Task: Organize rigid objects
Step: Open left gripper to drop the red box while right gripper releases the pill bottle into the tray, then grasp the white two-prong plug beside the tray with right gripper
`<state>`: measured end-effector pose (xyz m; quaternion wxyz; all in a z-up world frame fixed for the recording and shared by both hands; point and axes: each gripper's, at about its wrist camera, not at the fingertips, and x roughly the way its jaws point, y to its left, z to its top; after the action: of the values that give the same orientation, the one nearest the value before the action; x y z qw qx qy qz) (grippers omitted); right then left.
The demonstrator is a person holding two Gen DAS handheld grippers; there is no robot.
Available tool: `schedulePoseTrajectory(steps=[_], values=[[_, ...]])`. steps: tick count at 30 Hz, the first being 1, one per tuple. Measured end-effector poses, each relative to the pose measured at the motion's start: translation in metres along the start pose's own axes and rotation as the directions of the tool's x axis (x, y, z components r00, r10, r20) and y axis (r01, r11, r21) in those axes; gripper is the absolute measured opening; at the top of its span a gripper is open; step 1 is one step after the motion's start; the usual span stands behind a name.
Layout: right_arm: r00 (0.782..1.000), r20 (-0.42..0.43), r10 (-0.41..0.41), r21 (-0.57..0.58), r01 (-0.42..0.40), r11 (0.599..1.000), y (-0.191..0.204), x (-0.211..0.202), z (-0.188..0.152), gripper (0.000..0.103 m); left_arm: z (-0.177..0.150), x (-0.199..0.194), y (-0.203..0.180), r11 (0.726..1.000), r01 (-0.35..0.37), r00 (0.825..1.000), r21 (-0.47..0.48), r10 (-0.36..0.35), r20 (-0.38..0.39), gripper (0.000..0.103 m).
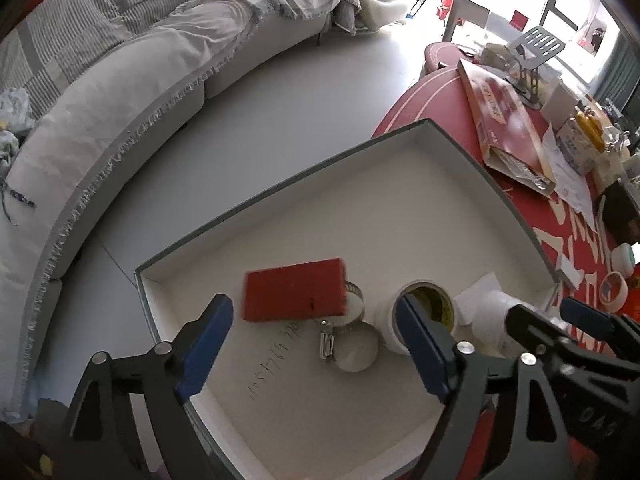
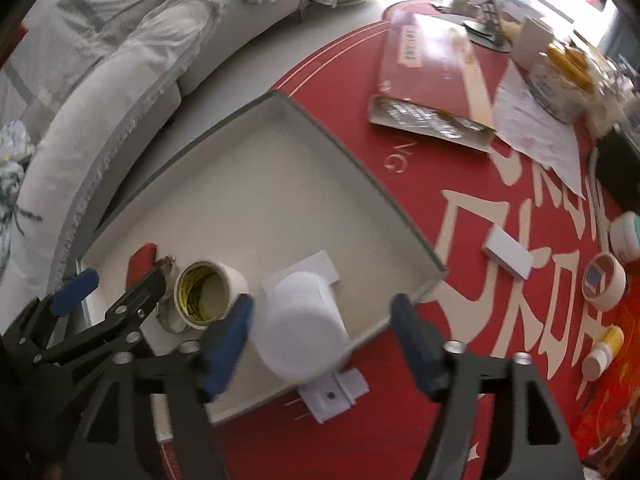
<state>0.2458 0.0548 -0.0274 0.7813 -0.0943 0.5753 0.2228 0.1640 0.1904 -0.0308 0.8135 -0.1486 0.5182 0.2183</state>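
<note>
A shallow white tray (image 1: 280, 216) sits on a round red desk (image 2: 400, 420), its far-left corner reaching past the desk edge above a pale floor. A long sofa (image 1: 120, 92) draped in light cloth curves along the far left of the room.

Inside the tray, near its close edge, lie several items. A red rectangular block (image 1: 294, 294) is on the left, resting partly on a metal hose clamp (image 1: 328, 342) and a small round white piece (image 1: 356, 346). Just right of these stands a roll of tape (image 1: 430, 310) with a yellow inner ring. Further right, a white bottle (image 2: 304, 324) lies tilted at the tray's near right corner, on top of a flat white bracket (image 2: 334, 394) that pokes out over the rim.

The left gripper (image 1: 316, 344) hovers above the red block with its jaws released and spread wide, pads touching nothing. The right gripper (image 2: 324, 344) hangs over the white bottle, which sits between its jaws; they are parted and clear of its sides.

On the desk right of the tray are a small white box (image 2: 508, 258), another tape roll (image 2: 604, 282), a white jar (image 2: 626, 236) and a small yellow bottle (image 2: 604, 352). A large red book (image 2: 436, 76) and papers lie farther back.
</note>
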Motion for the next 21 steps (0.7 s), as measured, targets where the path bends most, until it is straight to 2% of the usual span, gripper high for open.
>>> schedulePoseTrajectory(steps=[2,6,8,10,13,14,18,21], values=[[1.000,0.019,0.005,0.027,-0.006,1.000,-0.011,-0.006,-0.005,0.078,-0.001,-0.003,-0.002,1.000,-0.002,1.000,0.004,0.002,0.006,0.103],[0.997,0.071,-0.004,0.092,-0.002,0.996,-0.039,-0.020,-0.021,0.081,-0.004,-0.009,-0.003,1.000,0.018,1.000,0.000,-0.018,0.004,0.103],[0.997,0.073,-0.035,0.128,0.025,0.991,-0.054,-0.025,-0.030,0.081,-0.007,-0.014,-0.004,1.000,0.026,1.000,-0.001,-0.026,0.005,0.103],[0.997,0.072,-0.027,0.131,0.018,0.991,-0.070,-0.027,-0.041,0.081,-0.012,-0.018,-0.004,0.999,0.037,0.999,-0.005,-0.037,0.005,0.103],[0.998,0.066,-0.006,0.017,0.005,1.000,-0.064,-0.026,-0.055,0.081,-0.018,-0.024,-0.004,0.999,0.051,0.999,-0.002,-0.051,0.001,0.103],[0.998,0.061,-0.003,-0.072,0.007,0.997,-0.054,-0.023,-0.062,0.081,-0.020,-0.026,-0.003,0.999,0.049,0.999,0.000,-0.049,0.005,0.103],[0.998,0.060,-0.029,-0.282,0.044,0.958,-0.016,-0.009,-0.074,0.081,-0.029,-0.034,0.000,0.998,0.057,0.998,-0.015,-0.057,0.005,0.103],[0.999,0.043,-0.015,-0.325,0.028,0.945,0.001,0.006,-0.072,0.081,-0.038,-0.041,0.006,0.998,0.056,0.998,-0.022,-0.056,0.006,0.103]])
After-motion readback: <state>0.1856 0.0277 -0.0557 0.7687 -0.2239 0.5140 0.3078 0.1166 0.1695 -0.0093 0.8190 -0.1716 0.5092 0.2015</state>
